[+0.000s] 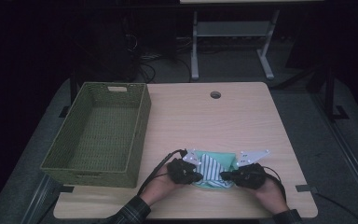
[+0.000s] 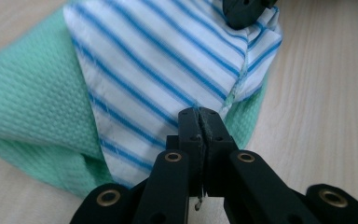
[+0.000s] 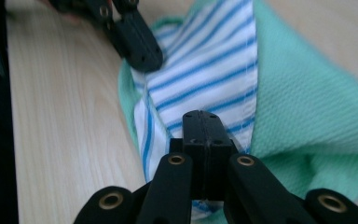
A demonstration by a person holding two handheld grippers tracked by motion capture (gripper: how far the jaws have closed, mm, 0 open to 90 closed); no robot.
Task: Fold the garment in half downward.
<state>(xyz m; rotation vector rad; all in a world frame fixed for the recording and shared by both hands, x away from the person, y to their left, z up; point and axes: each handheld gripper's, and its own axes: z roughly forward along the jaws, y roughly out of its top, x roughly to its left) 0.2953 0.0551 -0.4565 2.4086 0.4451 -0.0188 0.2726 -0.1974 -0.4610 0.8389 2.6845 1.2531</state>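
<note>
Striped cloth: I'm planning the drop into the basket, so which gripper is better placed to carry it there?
Left gripper, probably: it is shut on the striped cloth and nearer the green basket.

Between our 2 sets of black jaws we see a cloth [image 1: 213,169] with 2 faces: one white with thin blue diagonal stripes, the other plain mint green with a fine waffle weave. The left gripper [image 2: 200,122] and right gripper [image 3: 202,125] are matt black with brass-coloured rivets. Beneath the jaws the table [image 1: 242,116] is pale wood grain. Well off to the left gripper's side sits an olive-green woven basket [image 1: 142,122].
</note>
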